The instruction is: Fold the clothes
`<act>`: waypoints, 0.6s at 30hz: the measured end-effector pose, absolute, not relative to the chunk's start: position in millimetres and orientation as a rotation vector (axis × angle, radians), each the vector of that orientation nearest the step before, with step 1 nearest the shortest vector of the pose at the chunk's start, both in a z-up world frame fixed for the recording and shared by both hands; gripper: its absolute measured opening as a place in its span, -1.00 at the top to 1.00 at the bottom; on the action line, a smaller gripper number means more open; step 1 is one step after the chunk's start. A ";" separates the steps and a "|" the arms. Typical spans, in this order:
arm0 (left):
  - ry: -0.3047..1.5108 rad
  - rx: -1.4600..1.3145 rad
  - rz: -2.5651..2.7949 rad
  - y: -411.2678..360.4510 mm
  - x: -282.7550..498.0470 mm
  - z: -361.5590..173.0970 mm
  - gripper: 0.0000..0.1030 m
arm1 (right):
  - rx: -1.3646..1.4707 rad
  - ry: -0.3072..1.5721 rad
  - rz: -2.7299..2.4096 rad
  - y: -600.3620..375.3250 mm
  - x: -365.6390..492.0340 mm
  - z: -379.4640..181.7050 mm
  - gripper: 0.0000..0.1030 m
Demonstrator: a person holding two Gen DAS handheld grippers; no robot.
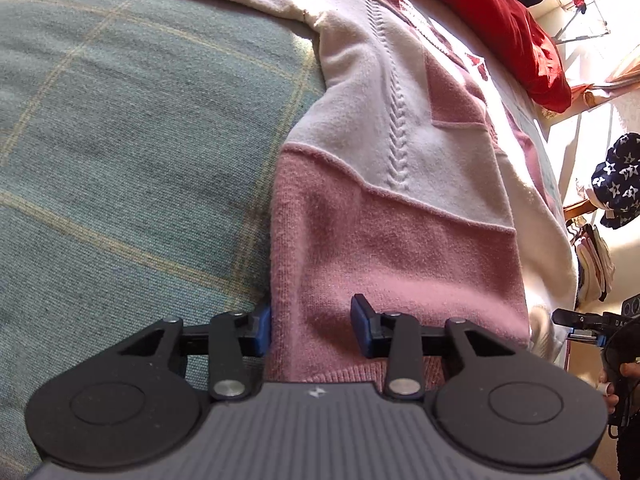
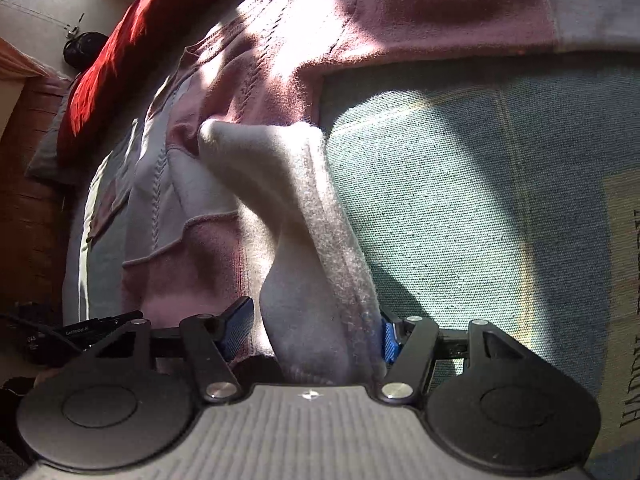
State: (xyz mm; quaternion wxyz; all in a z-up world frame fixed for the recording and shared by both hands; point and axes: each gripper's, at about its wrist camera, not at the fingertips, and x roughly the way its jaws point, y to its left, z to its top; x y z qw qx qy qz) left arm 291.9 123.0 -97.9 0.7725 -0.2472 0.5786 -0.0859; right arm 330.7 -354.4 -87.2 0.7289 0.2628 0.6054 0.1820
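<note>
you are looking down two grippers at a pink and white sweater (image 1: 400, 168) spread across a green checked bedspread (image 1: 120, 140), with a red pillow (image 1: 500, 20) lying beyond it; your left gripper (image 1: 310, 330) sits at the sweater's lower pink hem, its jaws spread, one blue pad at the cloth's left edge and the other resting on top, so the knit lies between them unpinched; your right gripper (image 2: 316, 334) straddles a raised white fold (image 2: 288, 208) of the sweater, probably a sleeve or side edge, with the right-hand pad against the fuzzy cloth and the left-hand pad standing a little clear; whether that cloth is truly clamped you cannot tell, since the bunched knit hides the contact; the risk on the left is that closing here catches only the top layer, or snags the bedspread along with the hem, so the fold drags the cover; on the right, a loose bite on thick soft knit could slip as you lift, dropping the fold crooked; uneven pulls between the two hands would skew the garment.
</note>
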 end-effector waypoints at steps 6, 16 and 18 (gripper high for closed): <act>1.237 -0.498 -0.193 117.2 303.4 -98.4 0.38 | 0.495 1.337 0.415 -345.9 338.9 -83.7 0.13; 1.258 -0.474 -0.174 116.2 295.7 -87.3 0.91 | 0.582 1.333 0.371 -363.9 328.9 -76.5 0.72; 1.247 -0.476 -0.198 115.5 295.8 -77.9 0.92 | 0.616 1.323 0.391 -363.7 328.8 -69.4 0.73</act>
